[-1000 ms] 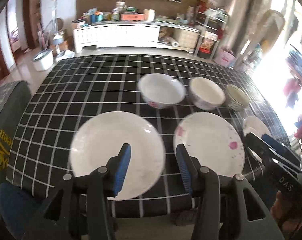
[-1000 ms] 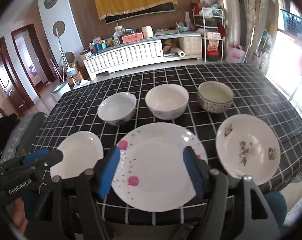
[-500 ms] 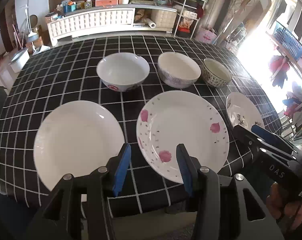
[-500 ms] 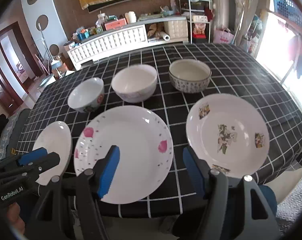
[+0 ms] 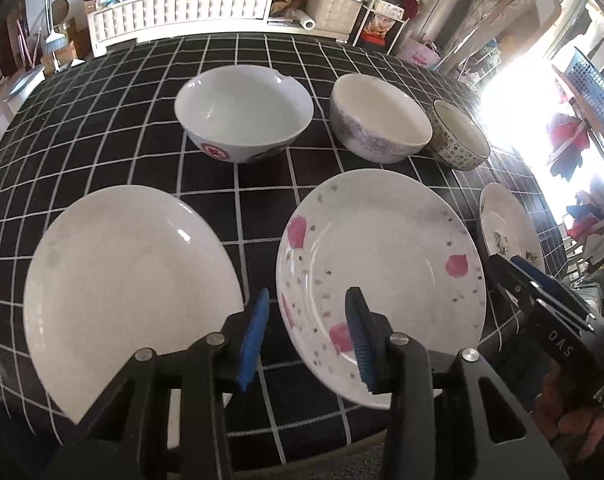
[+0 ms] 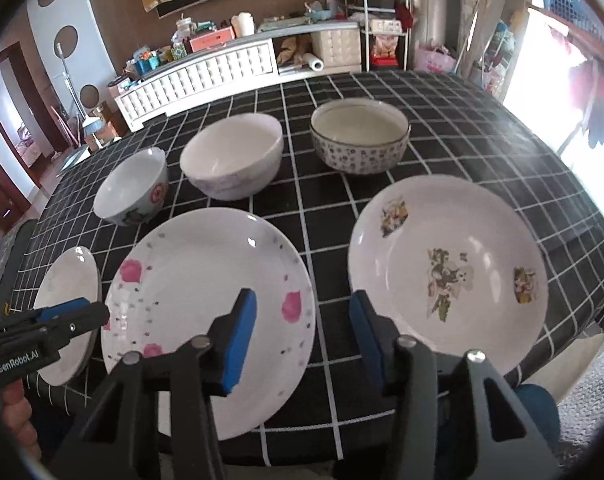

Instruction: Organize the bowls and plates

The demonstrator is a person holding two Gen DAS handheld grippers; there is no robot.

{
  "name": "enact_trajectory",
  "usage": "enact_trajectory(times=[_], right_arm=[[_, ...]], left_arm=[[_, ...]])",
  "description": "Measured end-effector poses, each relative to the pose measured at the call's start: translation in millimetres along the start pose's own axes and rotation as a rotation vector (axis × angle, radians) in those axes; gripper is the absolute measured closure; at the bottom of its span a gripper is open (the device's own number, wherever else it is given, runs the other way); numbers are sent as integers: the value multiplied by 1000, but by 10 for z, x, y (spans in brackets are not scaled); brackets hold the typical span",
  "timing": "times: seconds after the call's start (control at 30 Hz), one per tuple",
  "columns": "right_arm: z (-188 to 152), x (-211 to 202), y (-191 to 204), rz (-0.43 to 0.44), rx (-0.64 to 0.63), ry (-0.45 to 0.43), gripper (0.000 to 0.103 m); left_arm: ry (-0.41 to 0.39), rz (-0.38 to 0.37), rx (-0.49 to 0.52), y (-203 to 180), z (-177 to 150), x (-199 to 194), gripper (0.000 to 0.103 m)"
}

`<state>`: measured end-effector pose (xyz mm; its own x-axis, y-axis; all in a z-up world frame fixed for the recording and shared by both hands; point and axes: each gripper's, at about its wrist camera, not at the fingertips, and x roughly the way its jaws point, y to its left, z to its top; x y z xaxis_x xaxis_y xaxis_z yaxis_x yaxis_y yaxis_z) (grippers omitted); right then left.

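Observation:
Three plates lie in a front row on the black checked table: a plain white plate (image 5: 129,280), a pink-petal plate (image 5: 382,264) (image 6: 205,304) and a plate with animal pictures (image 6: 446,276) (image 5: 510,232). Behind them stand a white bowl with a red mark (image 5: 243,114) (image 6: 131,188), a white bowl with grey pattern (image 5: 380,118) (image 6: 231,160) and a blue-dotted bowl (image 6: 360,142) (image 5: 458,136). My left gripper (image 5: 306,336) is open and empty over the gap between white and petal plates. My right gripper (image 6: 302,336) is open and empty between petal and animal plates.
The table's front edge (image 6: 342,424) lies just under both grippers. A white sideboard (image 6: 205,76) with clutter stands beyond the table. A metal shelf (image 6: 378,20) and a bright window (image 6: 574,80) are to the right.
Both grippers have moved forward and lower toward the plates, so the plates appear larger. Jaws stay open. No dish has moved.

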<state>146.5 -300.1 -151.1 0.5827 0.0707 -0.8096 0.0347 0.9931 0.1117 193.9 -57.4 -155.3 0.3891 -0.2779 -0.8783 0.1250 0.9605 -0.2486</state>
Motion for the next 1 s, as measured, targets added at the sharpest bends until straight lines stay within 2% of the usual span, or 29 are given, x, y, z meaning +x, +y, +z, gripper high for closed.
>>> enact_trajectory(times=[0.2, 0.47, 0.67, 1.0], right_arm=[[17, 109, -48, 1, 21, 27, 58], [25, 231, -41, -17, 34, 58, 74], [9, 302, -60, 20, 50, 83, 84], [-34, 320, -51, 22, 70, 110, 86]], left_arm=[[25, 16, 17, 2, 80, 156, 77], [69, 61, 25, 34, 113, 320, 92], [78, 73, 30, 18, 106, 361, 94], [74, 86, 34, 21, 99, 356, 94]])
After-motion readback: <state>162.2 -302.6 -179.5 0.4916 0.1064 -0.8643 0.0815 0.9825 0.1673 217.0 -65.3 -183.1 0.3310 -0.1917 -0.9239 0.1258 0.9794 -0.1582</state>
